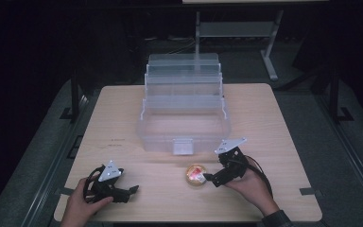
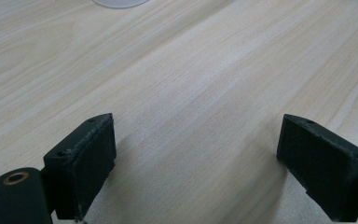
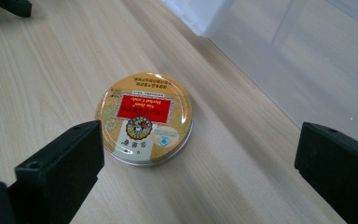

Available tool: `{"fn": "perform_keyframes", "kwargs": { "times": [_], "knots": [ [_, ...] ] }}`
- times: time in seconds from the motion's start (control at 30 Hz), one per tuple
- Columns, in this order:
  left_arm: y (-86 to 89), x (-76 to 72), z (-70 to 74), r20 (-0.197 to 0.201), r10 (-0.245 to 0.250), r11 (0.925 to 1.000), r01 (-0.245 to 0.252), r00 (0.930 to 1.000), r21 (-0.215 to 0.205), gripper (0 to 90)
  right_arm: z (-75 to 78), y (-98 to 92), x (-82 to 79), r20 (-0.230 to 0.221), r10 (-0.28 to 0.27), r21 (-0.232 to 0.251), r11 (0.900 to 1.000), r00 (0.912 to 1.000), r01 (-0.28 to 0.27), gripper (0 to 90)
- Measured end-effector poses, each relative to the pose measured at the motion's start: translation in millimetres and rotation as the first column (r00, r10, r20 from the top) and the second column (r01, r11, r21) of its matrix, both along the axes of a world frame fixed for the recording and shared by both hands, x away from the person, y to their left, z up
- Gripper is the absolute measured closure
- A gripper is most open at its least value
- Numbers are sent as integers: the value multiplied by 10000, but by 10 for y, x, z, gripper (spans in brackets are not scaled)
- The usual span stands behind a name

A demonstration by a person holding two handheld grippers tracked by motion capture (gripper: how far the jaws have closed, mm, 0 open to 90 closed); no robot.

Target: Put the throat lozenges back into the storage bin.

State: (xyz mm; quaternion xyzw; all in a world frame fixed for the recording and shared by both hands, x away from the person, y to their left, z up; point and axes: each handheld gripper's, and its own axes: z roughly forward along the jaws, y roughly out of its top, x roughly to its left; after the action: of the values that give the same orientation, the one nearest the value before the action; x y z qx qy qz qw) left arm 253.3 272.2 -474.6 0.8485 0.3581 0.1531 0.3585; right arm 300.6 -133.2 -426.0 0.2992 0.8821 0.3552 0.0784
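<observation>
Two grippers rest low over the wooden table [image 1: 274,123], the right gripper [image 1: 210,178] spread wide just beside the round yellow tin [image 1: 196,174] lying before the clear storage box [image 1: 184,118], the left gripper [image 1: 134,189] equally spread over bare wood.

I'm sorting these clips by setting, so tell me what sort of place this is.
Probably a lab or recording studio set up for tabletop handling. A lone light wooden table stands in a dark room, with a metal stand behind it, holding just a clear plastic tiered storage box and a small round gold tin.

High view overhead, gripper views low, close — shared tabletop [image 1: 274,137]
</observation>
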Motion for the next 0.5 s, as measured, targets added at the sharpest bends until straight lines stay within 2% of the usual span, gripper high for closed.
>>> {"fn": "perform_keyframes", "kwargs": {
  "times": [0.5],
  "knots": [
    [0,0,0,1,-2,10000,2,10000,2,108,-53,146,16,-188,313,-182,9993,9993,-317,9]
  ]
}}
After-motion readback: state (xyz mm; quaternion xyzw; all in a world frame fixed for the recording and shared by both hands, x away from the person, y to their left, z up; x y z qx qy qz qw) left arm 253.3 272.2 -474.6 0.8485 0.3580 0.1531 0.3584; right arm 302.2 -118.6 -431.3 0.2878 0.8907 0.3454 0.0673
